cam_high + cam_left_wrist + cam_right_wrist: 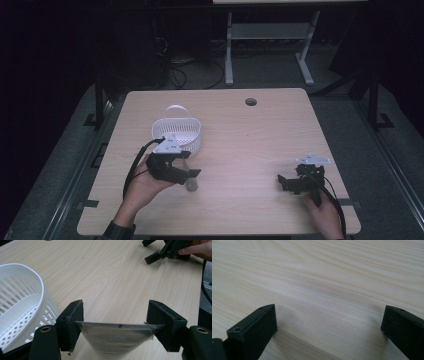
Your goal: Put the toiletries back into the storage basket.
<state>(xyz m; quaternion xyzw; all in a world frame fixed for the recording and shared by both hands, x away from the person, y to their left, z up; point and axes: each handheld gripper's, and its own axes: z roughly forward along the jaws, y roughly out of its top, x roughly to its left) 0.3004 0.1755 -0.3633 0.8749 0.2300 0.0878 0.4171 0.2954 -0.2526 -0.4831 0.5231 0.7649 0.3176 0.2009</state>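
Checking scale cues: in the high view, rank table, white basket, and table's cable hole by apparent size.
1. Table: largest.
2. White basket, beside the left gripper.
3. Cable hole: smallest, though farthest from the camera.

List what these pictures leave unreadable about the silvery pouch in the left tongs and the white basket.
- Silvery plastic pouch: lower end cut off by the bottom edge of the left gripper view; its print is too blurred to read.
- Same pouch in the high view: mostly hidden under the left tongs.
- White slotted plastic basket: cut off by the left edge; its floor is partly hidden by its near wall.
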